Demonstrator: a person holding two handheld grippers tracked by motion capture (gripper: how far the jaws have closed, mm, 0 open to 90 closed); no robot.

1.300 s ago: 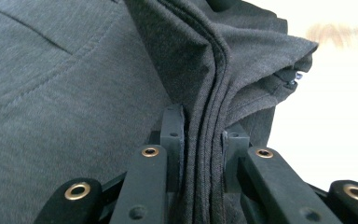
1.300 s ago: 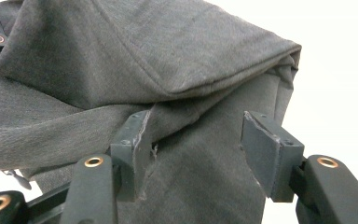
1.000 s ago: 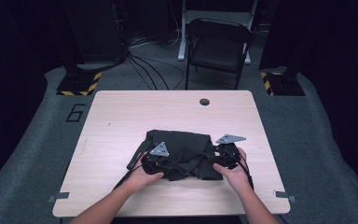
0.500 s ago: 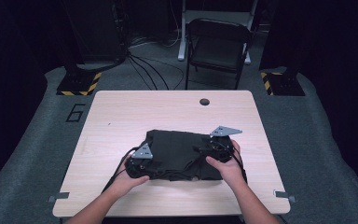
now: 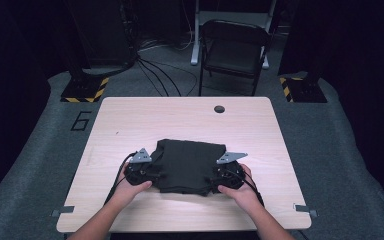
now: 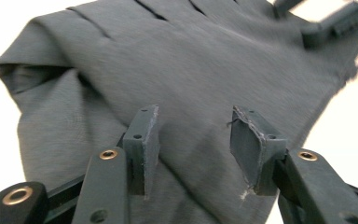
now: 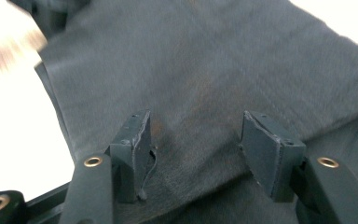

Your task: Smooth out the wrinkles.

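Both tongs (image 6: 193, 144) (image 7: 196, 149) gape over the dark cloth (image 5: 187, 165), left just opening

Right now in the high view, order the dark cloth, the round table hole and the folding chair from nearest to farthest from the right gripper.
1. Dark cloth, right beside the right gripper.
2. Round table hole, near the far edge.
3. Folding chair, on the floor beyond the table.

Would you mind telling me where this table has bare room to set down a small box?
The light wooden table is bare along its far half, between the folded dark grey cloth and the round cable hole, and down its left and right margins. The near middle is crowded: the cloth, the left hand-held gripper and the right hand-held gripper.
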